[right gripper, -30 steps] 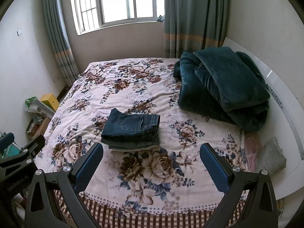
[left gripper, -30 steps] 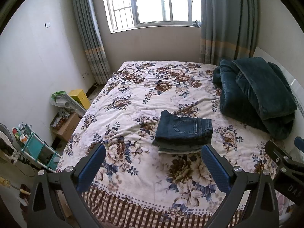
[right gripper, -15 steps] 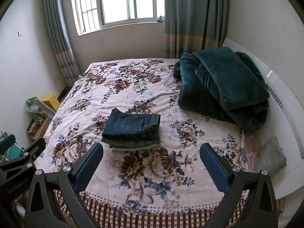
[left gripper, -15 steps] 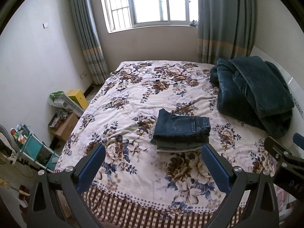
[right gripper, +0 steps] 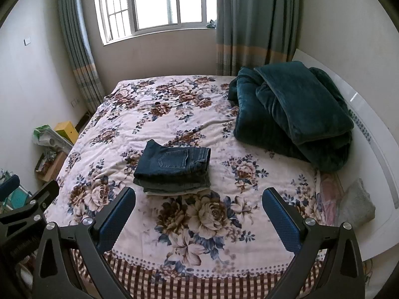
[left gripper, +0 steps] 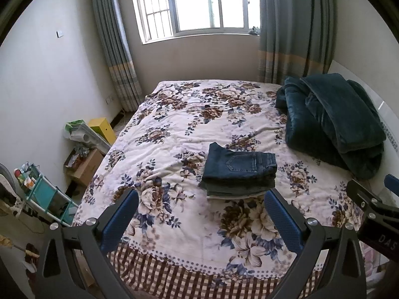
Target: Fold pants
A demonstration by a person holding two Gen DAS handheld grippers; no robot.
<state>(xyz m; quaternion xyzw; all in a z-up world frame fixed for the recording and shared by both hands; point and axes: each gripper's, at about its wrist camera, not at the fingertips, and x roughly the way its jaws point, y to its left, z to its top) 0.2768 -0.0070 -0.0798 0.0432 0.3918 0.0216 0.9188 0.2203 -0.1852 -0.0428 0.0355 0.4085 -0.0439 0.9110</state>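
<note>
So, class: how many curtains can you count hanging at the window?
2. One curtain hangs left of the window; the other curtain hangs on its right, behind the green blanket. Nothing suggests a hidden third.

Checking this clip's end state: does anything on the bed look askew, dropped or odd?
Nothing stands out. The jeans sit as a neat folded stack on the floral bedspread, clear of the folded teal blanket. The left claw and right claw are open and hold nothing.
</note>
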